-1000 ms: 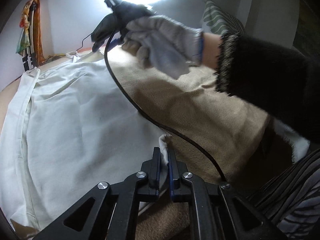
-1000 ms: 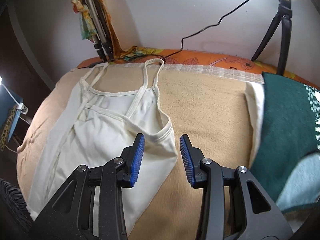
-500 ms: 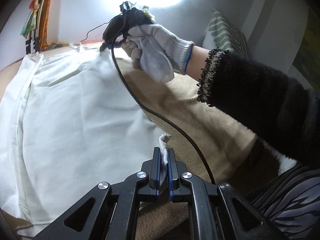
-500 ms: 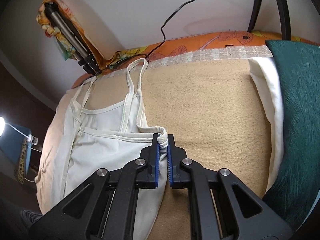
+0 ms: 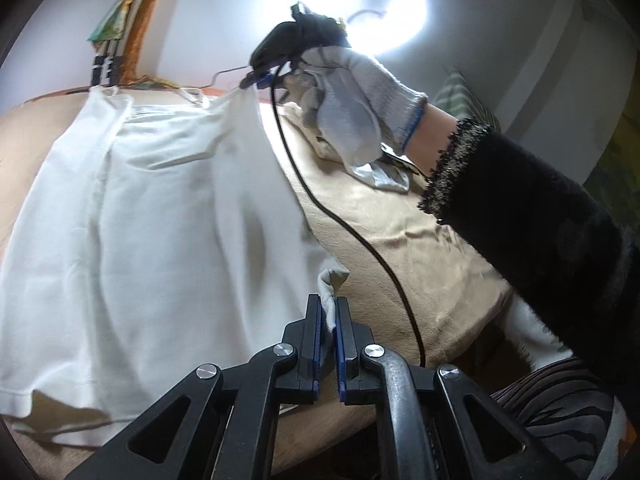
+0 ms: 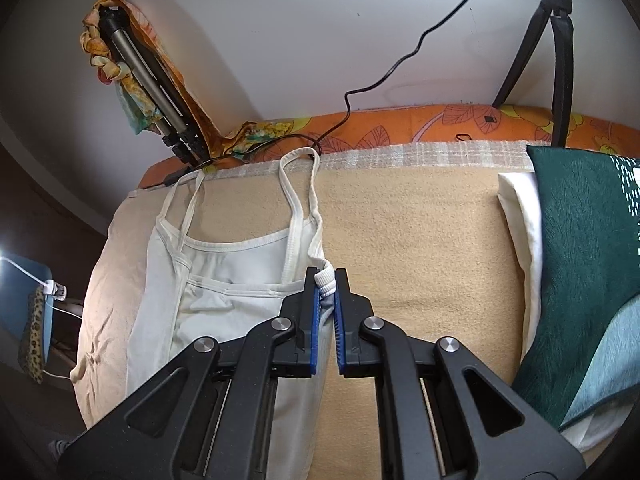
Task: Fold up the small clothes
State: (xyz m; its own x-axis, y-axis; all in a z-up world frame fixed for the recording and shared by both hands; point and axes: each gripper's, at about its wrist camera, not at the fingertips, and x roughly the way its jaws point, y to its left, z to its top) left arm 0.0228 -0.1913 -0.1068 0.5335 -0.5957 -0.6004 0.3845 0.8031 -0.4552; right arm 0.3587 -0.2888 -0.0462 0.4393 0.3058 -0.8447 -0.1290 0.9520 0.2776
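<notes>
Across the tan blanket (image 6: 420, 240) that covers the bed lies a white camisole (image 6: 224, 280), its thin straps reaching toward the far edge where a checked border meets an orange leaf-print sheet (image 6: 440, 120). Near the middle of the right wrist view, the right gripper (image 6: 326, 304) has its blue-padded fingers (image 6: 316, 312) pressed together on the camisole's right upper corner, where the ribbed hem bunches up between them. From the left wrist view, the left gripper (image 5: 328, 328) is likewise closed tight, pinching a rolled bit of the garment's right edge nearer the bottom, so the same side of the camisole (image 5: 160, 220) is held at two spots and looks lifted slightly off the blanket (image 5: 400, 240). Farther off in that view, the gloved right hand (image 5: 352, 112) grips its tool, with a black cable (image 5: 352, 232) trailing down toward the near edge. A folded tripod (image 6: 152, 84) wrapped in a patterned scarf leans at the far left against the wall, a second black tripod (image 6: 556, 40) stands at the far right, and a dark green cushion (image 6: 588, 260) rests on a white pillow (image 6: 520, 208) on the right.
</notes>
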